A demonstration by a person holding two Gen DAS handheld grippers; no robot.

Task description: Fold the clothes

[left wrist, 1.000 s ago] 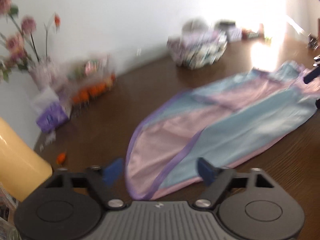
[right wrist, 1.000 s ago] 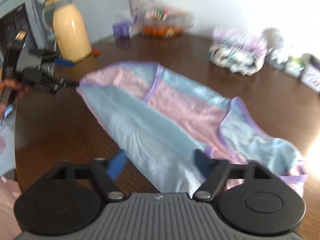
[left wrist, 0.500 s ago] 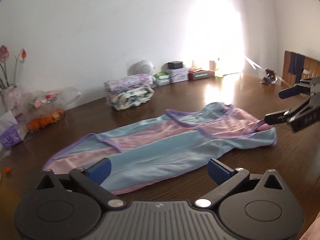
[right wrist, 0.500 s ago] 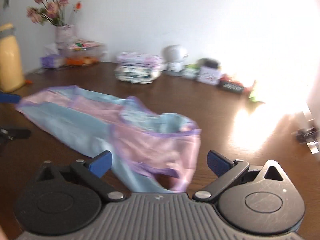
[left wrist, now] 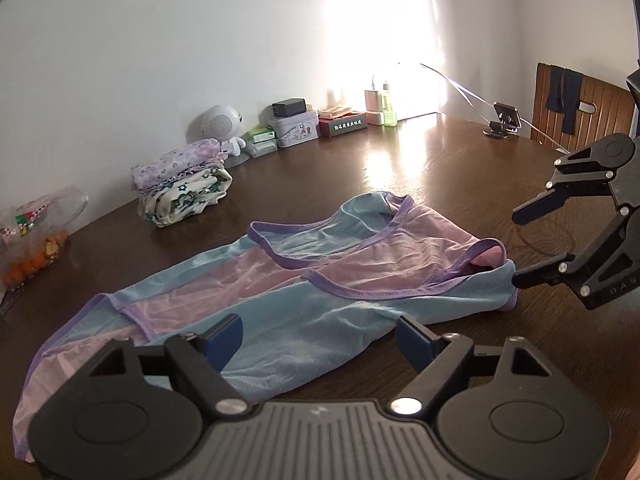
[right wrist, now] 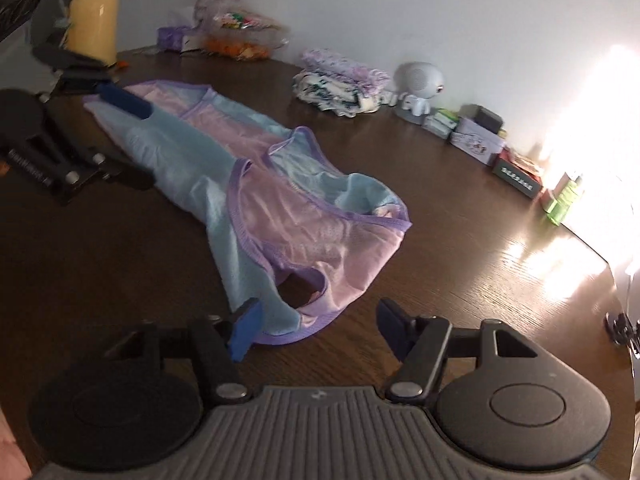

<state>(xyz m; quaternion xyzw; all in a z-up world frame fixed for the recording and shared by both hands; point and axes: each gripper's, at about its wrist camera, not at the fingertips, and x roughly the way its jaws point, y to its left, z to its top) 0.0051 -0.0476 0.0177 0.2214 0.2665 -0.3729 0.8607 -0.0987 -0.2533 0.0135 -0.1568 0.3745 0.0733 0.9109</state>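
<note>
A sleeveless garment (left wrist: 320, 280) in light blue and pink with purple trim lies stretched out on the dark wooden table (left wrist: 460, 184). My left gripper (left wrist: 320, 340) hovers at its near long edge towards the hem, and blue cloth lies between the closing jaws. The pads stand apart and do not press on it. My right gripper (right wrist: 318, 328) is at the shoulder end (right wrist: 288, 320), jaws closing, with the purple-edged strap between its fingers and not pinched. Each gripper shows in the other's view: the right gripper (left wrist: 518, 246) and the left gripper (right wrist: 132, 140).
A stack of folded clothes (left wrist: 182, 188) sits behind the garment. A white round speaker (left wrist: 220, 122), tins and boxes (left wrist: 296, 130) line the wall. A bag of oranges (left wrist: 34, 248) is far left, a wooden chair (left wrist: 580, 112) far right, a yellow jug (right wrist: 92, 24) beyond the hem.
Both grippers have swung over and come down at opposite ends of the garment. Both pairs of jaws have narrowed since half a second ago. The garment lies where it was.
</note>
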